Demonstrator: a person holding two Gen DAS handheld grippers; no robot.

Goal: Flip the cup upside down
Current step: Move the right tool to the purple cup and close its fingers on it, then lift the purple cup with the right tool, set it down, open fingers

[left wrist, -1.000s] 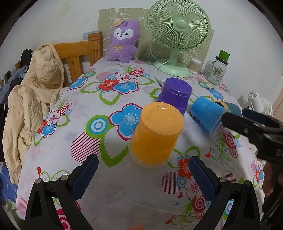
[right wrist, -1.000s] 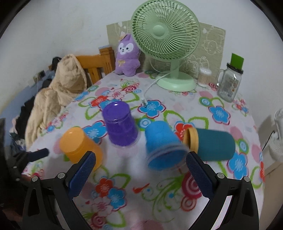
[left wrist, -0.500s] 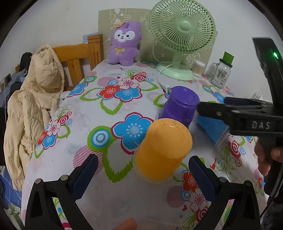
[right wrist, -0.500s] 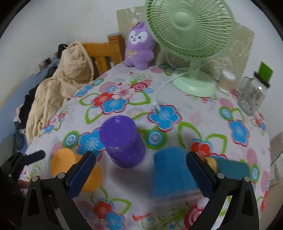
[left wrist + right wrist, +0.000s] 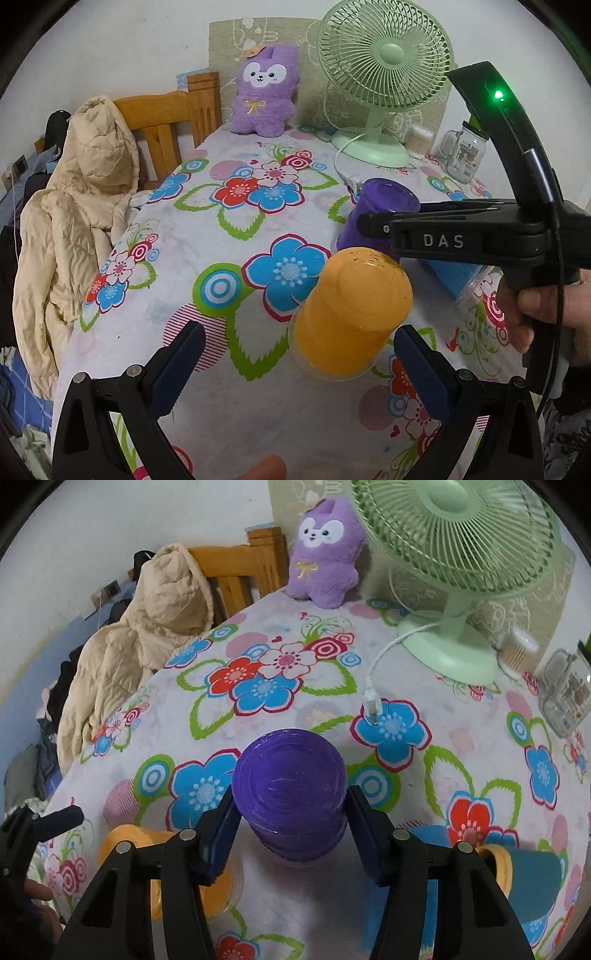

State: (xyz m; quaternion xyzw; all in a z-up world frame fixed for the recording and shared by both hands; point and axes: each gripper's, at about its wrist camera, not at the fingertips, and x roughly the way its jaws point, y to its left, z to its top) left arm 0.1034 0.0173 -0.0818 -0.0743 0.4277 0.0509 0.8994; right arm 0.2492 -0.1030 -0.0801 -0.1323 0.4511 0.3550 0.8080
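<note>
A purple cup [image 5: 290,786] stands upside down on the floral tablecloth. My right gripper [image 5: 291,830] has its jaws closed against both sides of the cup; it also shows in the left wrist view [image 5: 373,225] in front of the purple cup [image 5: 384,201]. An orange cup [image 5: 351,314] stands upside down just ahead of my left gripper [image 5: 295,362], which is open and empty. A blue cup [image 5: 458,275] sits behind the right gripper, partly hidden. A teal cup with a yellow rim [image 5: 524,875] lies on its side at the right.
A green fan [image 5: 384,70] with its cable, a purple plush toy [image 5: 266,92], a glass jar [image 5: 465,155] and a small container stand at the table's far end. A wooden chair with a beige jacket [image 5: 74,206] is at the left table edge.
My right gripper has moved left and forward from the blue cup to the purple cup and closed on it. My left gripper has shifted slightly; the orange cup has stayed put.
</note>
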